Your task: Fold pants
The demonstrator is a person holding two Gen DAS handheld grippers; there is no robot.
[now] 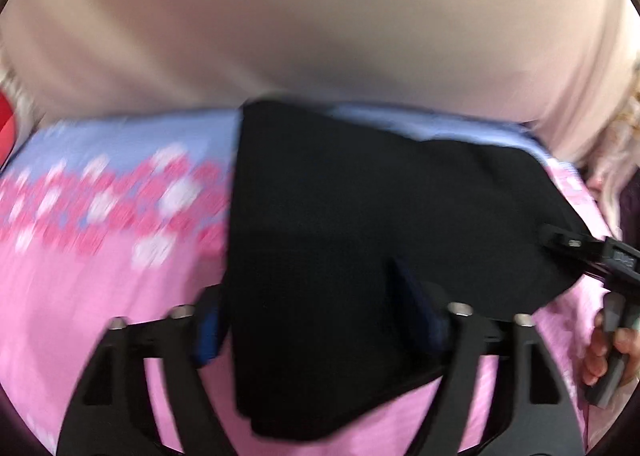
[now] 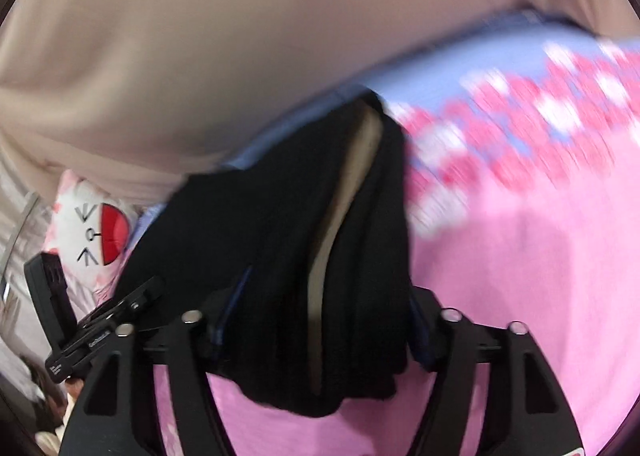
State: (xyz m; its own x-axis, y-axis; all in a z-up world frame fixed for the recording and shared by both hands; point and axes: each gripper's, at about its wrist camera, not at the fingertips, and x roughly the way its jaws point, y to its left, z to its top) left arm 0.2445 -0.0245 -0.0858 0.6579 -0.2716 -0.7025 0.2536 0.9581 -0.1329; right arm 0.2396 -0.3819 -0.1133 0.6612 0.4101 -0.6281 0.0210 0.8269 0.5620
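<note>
My left fingers (image 1: 316,330) are spread wide, the black pants (image 1: 344,240) draped between them, pads not pressing. My right fingers (image 2: 320,330) are parted too, a bunched fold of pants (image 2: 304,240) hanging between them, released. The pants lie on the pink flowered bedsheet (image 1: 80,296), their far end reaching the blue border.
</note>
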